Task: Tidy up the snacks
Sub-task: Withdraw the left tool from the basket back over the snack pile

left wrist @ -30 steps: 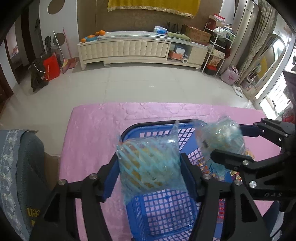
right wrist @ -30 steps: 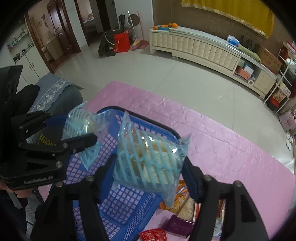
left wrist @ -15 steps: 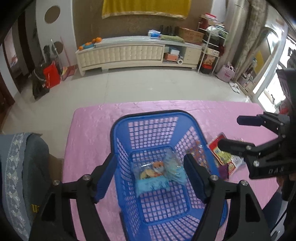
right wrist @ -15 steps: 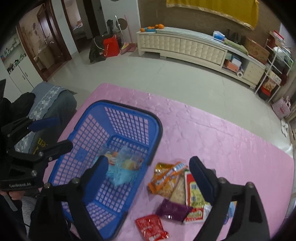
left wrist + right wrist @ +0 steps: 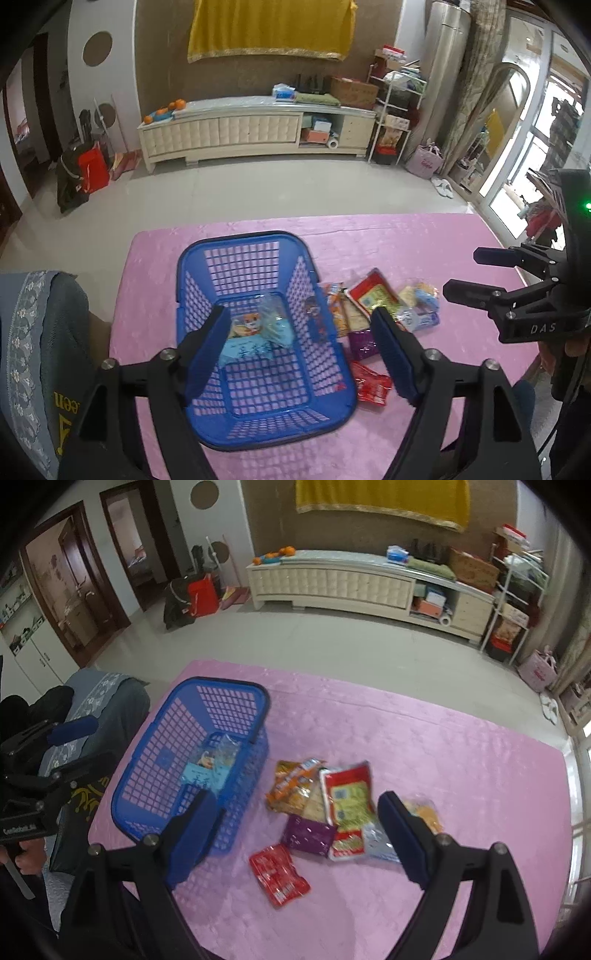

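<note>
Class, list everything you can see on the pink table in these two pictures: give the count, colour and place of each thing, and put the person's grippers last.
basket: one, blue, left part of the table.
clear-blue packets: two, overlapping, inside the basket.
red packet: one, nearest, right of the basket.
purple packet: one, behind the red packet.
red-and-yellow bag: one, mid-pile.
orange packet: one, pile's far left.
table cover: one, pink.
left gripper: open, above the basket.
right gripper: open, above the pile.

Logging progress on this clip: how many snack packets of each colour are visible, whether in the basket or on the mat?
Pale blue see-through packets, in the blue plastic basket: 2
Red foil packets: 2
Orange packet: 1
Beige packet: 1
Purple packet: 1
Silver packet: 1
Yellow see-through packet: 1
Total: 9
</note>
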`<state>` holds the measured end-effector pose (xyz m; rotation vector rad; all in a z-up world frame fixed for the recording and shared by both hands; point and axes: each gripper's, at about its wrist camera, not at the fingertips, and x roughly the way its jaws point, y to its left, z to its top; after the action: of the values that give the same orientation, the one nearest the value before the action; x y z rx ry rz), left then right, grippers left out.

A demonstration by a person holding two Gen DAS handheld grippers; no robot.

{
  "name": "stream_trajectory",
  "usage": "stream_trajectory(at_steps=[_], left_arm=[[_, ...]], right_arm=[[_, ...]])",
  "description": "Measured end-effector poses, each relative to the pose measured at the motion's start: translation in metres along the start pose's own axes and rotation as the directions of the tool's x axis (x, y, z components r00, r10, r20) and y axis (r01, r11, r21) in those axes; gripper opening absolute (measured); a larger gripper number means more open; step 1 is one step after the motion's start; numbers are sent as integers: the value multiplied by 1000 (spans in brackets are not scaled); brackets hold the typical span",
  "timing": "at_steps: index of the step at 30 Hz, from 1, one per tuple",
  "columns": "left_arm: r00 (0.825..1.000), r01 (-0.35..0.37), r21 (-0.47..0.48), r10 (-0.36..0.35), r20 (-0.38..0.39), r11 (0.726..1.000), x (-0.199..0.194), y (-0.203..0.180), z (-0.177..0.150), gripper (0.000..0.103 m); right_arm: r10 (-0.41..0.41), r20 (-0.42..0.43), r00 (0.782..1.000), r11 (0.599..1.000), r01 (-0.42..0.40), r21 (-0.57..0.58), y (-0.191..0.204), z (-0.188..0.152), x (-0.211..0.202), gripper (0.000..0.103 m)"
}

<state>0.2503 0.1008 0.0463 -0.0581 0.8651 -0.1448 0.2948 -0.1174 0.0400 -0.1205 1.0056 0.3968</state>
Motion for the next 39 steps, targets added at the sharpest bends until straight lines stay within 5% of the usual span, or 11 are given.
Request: stream_trajectory(at_steps=[14, 29, 39], left_arm=[[999, 40, 107, -37, -36, 993, 17, -76, -25, 79], [989, 85, 249, -52, -135, 965, 64, -136, -91, 79], [977, 49, 55, -37, -210, 997, 92, -133, -132, 79]], right_arm=[[-36, 7, 999, 998, 35, 48, -51, -55, -26, 92], [-40, 4, 999, 999, 39, 31, -85, -123, -13, 92], [35, -41, 999, 999, -35, -17, -88, -153, 23, 92]])
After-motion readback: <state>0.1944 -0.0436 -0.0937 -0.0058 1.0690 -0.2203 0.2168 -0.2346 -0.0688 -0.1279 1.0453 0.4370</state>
